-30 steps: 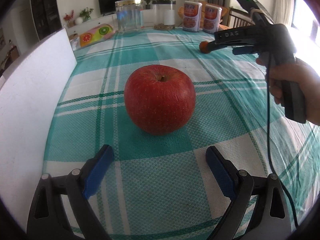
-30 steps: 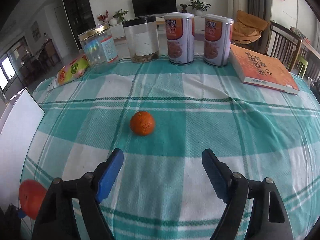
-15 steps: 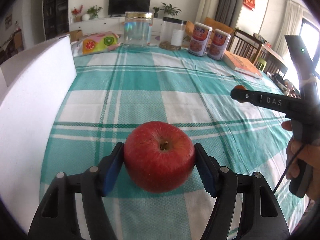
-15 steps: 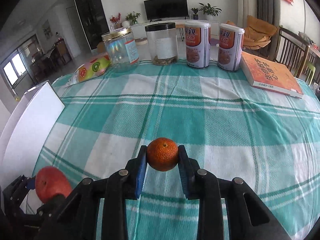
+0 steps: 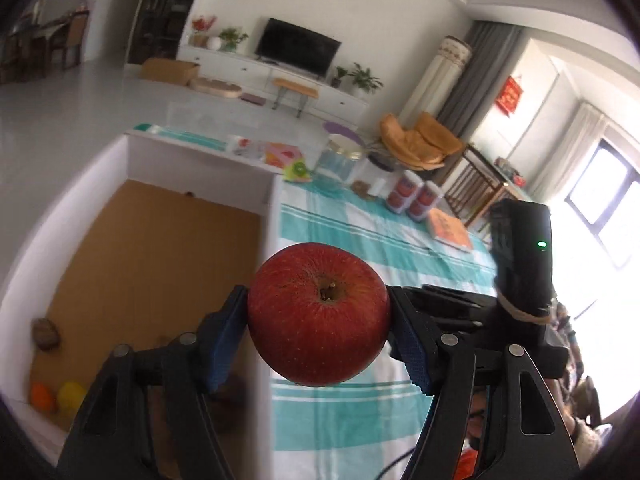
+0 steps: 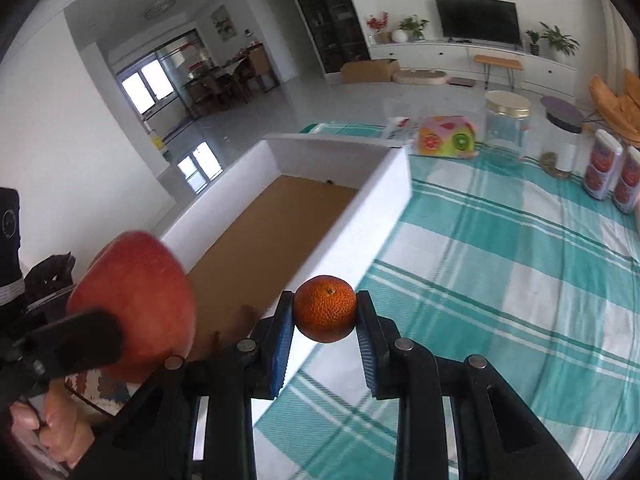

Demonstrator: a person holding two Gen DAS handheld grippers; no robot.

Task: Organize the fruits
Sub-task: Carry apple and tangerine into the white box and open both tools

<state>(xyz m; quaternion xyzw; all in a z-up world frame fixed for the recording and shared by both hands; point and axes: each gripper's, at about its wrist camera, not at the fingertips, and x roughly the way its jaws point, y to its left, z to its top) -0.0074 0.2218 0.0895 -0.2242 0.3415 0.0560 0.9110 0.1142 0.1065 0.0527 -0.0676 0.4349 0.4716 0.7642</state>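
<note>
My left gripper (image 5: 318, 330) is shut on a red apple (image 5: 318, 314) and holds it in the air over the right wall of a white box (image 5: 268, 208) with a brown floor. The apple also shows at the left of the right wrist view (image 6: 136, 304). My right gripper (image 6: 325, 326) is shut on a small orange (image 6: 325, 309), lifted above the same box's wall (image 6: 360, 220). Inside the box lie a brown fruit (image 5: 45, 333), a small orange fruit (image 5: 41, 397) and a yellow fruit (image 5: 71, 397).
The table has a teal and white checked cloth (image 6: 500, 248). At its far side stand a glass jar (image 6: 506, 124), a dark-lidded jar (image 6: 562, 140), two red cans (image 6: 612, 176), a fruit-print packet (image 6: 448, 142) and an orange book (image 5: 450, 228).
Both grippers have lifted their fruit off the table and swung left toward the white box. The box's inside has come into view.
</note>
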